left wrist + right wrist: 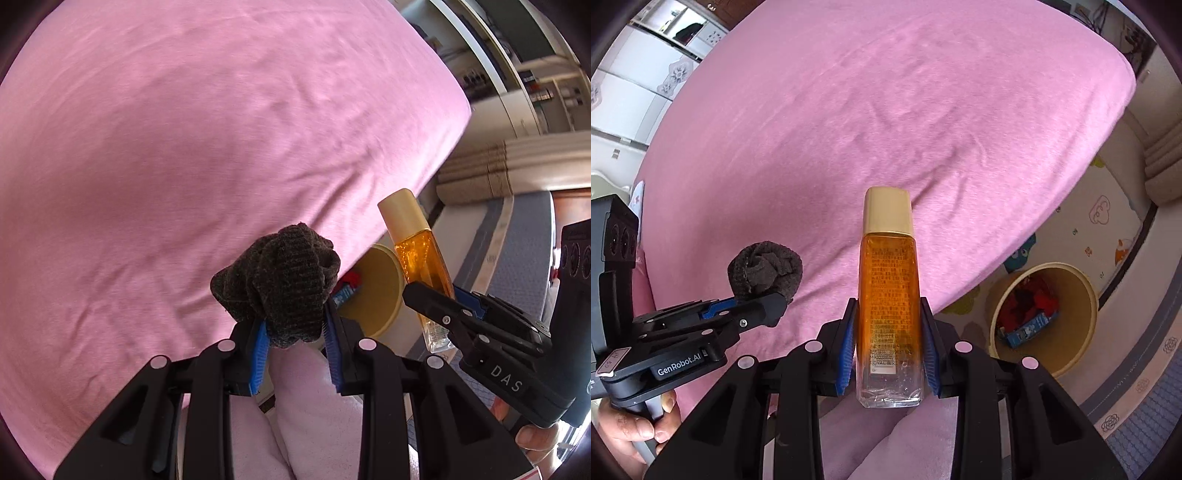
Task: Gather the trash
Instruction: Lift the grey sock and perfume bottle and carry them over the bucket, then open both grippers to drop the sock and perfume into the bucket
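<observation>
The left gripper [295,332] pinched a dark sock [280,284] above the pink bed [184,129]. Beside it, the right gripper [888,328] clamped an amber bottle [889,295] upright. A bin [1045,317] holding trash stood on the floor, lower right.

Both claws were black plastic with blue ribbed pads [849,350] and silver rivets. Left claw [753,299] read "GenRobot.AI"; right claw [443,295] read "DAS".
</observation>
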Available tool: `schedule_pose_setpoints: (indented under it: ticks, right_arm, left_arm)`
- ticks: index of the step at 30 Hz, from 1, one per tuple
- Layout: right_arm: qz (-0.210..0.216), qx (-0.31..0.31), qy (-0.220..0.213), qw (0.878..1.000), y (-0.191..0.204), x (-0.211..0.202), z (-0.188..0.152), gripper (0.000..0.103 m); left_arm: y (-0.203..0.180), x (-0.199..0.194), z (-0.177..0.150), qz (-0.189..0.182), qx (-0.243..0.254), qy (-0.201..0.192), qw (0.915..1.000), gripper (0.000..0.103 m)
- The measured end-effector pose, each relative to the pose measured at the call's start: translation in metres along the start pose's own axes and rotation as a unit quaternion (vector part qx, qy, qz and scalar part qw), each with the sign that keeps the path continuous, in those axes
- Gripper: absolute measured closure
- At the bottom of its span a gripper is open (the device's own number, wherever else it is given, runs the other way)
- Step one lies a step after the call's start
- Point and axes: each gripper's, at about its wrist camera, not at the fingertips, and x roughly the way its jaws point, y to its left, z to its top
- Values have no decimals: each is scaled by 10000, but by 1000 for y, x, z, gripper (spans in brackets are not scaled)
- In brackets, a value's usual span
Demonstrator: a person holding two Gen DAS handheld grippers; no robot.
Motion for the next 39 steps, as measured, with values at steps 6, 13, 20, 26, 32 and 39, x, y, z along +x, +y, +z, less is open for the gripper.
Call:
schedule_pose_setpoints:
  ticks: [6, 13, 20, 26, 32, 39]
  right_arm:
    - [-132, 430, -103, 9989, -78, -31, -29, 72]
    - [-269, 1208, -90, 9923, -171, -43, -65, 72]
    - [-318, 1862, 16, 9820, -243, -39, -101, 72]
    - [-258, 2049, 132, 9784, -273, -31, -118, 72]
    - [-196, 2014, 163, 9792, -287, -30, -121, 72]
    - [-258, 2082, 206, 9775, -303, -29, -125, 52]
  left_arm:
    - [-74, 38, -6, 20, 529, 330, 9981, 76]
    - [-154, 89, -16, 30, 1187, 832, 9894, 76]
    - [-213, 145, -25, 108, 1628, 1374, 9770, 76]
    - [-247, 175, -34, 238, 1858, 1607, 9691, 76]
    - [-263, 194, -36, 259, 1924, 1777, 9647, 75]
    - [-263, 201, -33, 484, 1943, 1822, 9626, 24]
